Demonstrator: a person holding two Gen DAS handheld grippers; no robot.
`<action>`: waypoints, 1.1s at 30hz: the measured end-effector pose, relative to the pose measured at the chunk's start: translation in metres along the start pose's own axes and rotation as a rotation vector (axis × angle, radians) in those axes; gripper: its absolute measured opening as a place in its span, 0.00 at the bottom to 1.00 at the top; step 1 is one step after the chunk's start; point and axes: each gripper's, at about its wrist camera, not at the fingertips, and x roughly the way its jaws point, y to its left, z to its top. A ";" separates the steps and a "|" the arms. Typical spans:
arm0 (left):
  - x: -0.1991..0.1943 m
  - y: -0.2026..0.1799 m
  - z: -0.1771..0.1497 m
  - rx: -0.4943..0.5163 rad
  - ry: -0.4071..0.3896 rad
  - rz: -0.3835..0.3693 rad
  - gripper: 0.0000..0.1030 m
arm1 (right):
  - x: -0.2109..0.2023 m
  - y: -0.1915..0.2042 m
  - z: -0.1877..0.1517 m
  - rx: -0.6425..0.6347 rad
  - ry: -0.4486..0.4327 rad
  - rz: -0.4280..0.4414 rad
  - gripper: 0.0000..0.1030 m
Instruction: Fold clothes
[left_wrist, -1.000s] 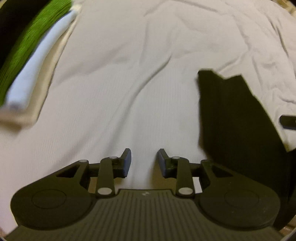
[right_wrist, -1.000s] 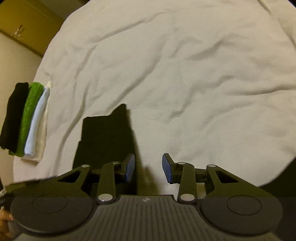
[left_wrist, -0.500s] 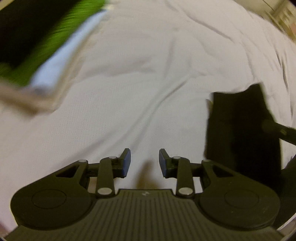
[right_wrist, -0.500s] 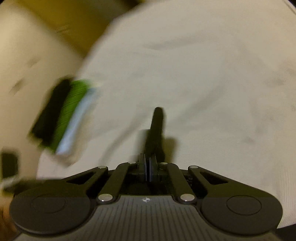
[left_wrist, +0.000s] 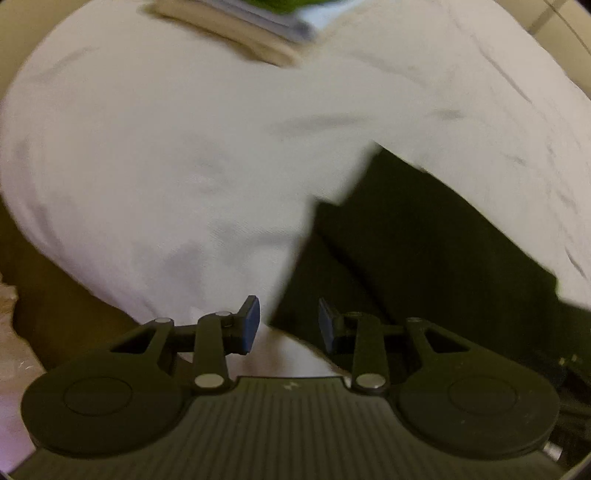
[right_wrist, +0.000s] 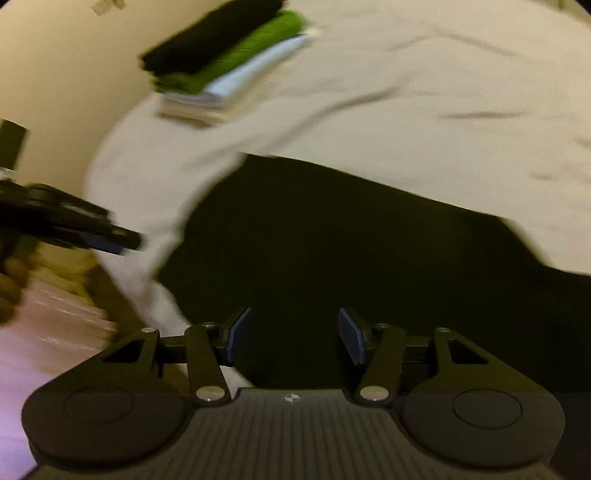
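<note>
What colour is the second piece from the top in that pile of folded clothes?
Bright green, lying under a black one; the right wrist view shows it best.

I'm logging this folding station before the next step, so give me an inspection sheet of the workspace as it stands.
Surface: white sheet, wrinkled, covering the bed.
Job's things: black garment lying on the sheet; folded stack near the sheet's edge, black on top, then green, pale blue, cream.
Clutter: nothing seen.
Grippers: left gripper open, empty; right gripper open over the black garment, jaws just opened.
Cables: nothing seen.
Surroundings: beige wall beyond the stack; view blurred.
</note>
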 end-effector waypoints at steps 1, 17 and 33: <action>0.003 -0.011 -0.007 0.027 -0.003 -0.017 0.29 | -0.010 -0.012 -0.012 -0.016 -0.011 -0.045 0.53; 0.064 -0.021 -0.030 -0.123 -0.368 -0.139 0.40 | -0.057 -0.123 -0.152 -0.211 -0.313 -0.380 0.53; 0.049 0.019 -0.093 -0.099 -0.535 -0.180 0.06 | -0.028 -0.024 -0.194 -0.460 -0.348 -0.534 0.39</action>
